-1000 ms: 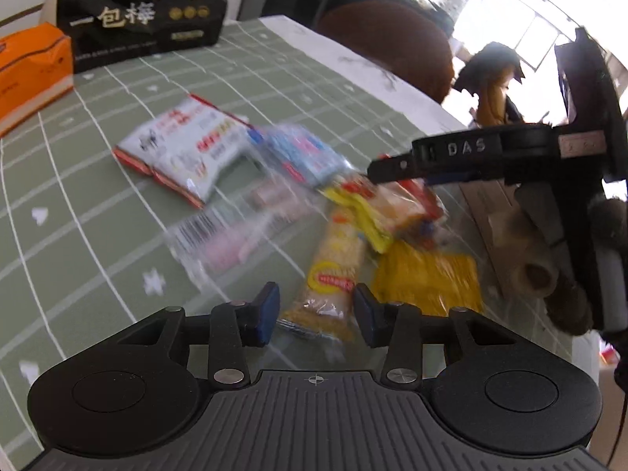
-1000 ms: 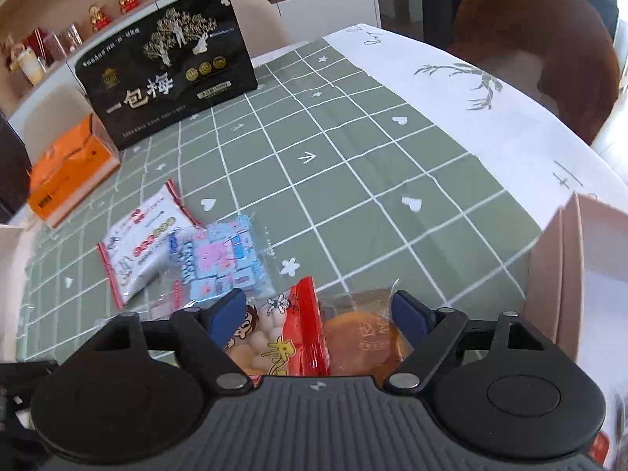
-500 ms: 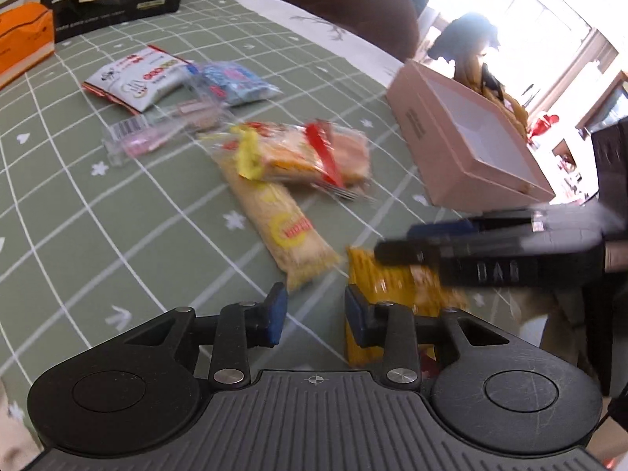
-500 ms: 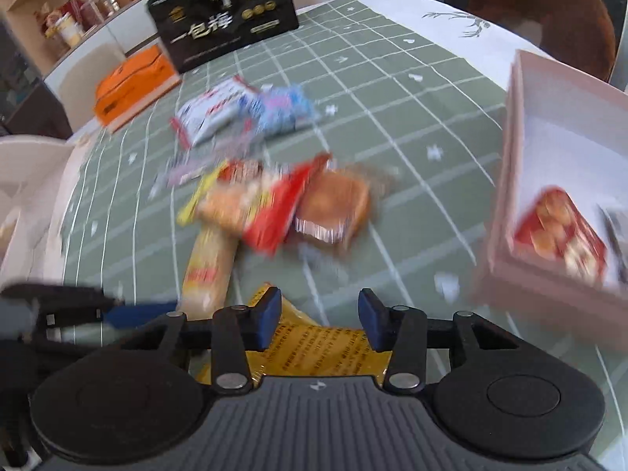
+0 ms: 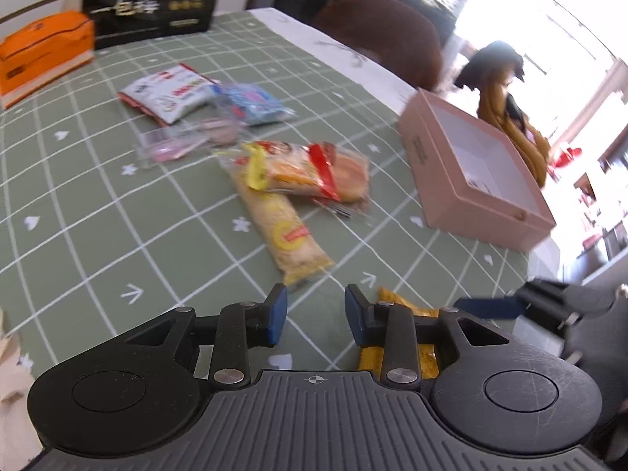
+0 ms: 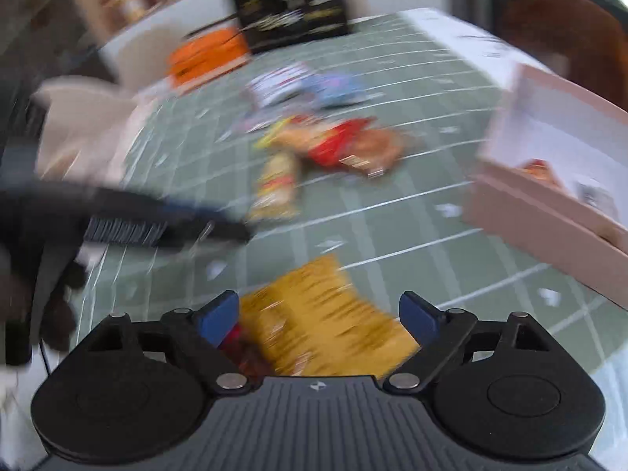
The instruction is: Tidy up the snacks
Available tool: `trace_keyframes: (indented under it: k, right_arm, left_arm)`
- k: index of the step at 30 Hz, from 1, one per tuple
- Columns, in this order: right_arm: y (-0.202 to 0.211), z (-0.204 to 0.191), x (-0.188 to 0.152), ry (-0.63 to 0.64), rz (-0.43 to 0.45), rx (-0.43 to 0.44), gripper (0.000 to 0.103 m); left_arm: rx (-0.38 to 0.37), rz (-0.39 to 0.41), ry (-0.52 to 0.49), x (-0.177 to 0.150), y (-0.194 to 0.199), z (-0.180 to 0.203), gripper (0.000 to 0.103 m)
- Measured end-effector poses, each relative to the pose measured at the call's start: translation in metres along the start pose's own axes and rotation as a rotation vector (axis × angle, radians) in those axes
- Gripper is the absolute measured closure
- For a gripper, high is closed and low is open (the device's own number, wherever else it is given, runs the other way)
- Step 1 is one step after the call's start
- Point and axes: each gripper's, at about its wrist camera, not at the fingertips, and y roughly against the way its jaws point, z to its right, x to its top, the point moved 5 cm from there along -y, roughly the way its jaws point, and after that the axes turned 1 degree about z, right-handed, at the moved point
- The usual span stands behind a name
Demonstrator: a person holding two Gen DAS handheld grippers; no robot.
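My left gripper hovers low over the green checked tablecloth, its jaws a little apart with nothing between them. A long yellow snack pack lies just ahead, with red and orange bun packs beyond it. My right gripper is opening wide over a flat yellow packet, and its pads stand clear of it. That packet also peeks out behind the left gripper's right finger. The open pink box sits at the right and holds a red packet.
A white-red pack, a blue pack and a clear pink pack lie further back. An orange carton and a black gift box stand at the far edge. A brown chair is behind the table.
Both grippers have drawn back from the snack pile toward the near edge. The left jaws narrowed slightly. The right jaws closed in around the yellow packet, then spread wide.
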Motion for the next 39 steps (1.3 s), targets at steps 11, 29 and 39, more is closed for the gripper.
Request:
trace_keyframes:
  k: [11,29,39]
  right_arm:
    - [0.003,0.037,-0.016,-0.122,0.043,-0.19,0.046]
    - [0.042,0.087,-0.079,-0.259,0.057,-0.337,0.018]
    - [0.034,0.092,-0.081,-0.268,0.078,-0.415,0.004]
  left_arm:
    - [0.14,0.041,0.093,0.044,-0.042,-0.007,0.066]
    - [-0.045,-0.058,-0.183,-0.022,-0.044,0.06,0.07]
    - [0.008,-0.08,-0.243,-0.022,-0.057,0.083,0.068]
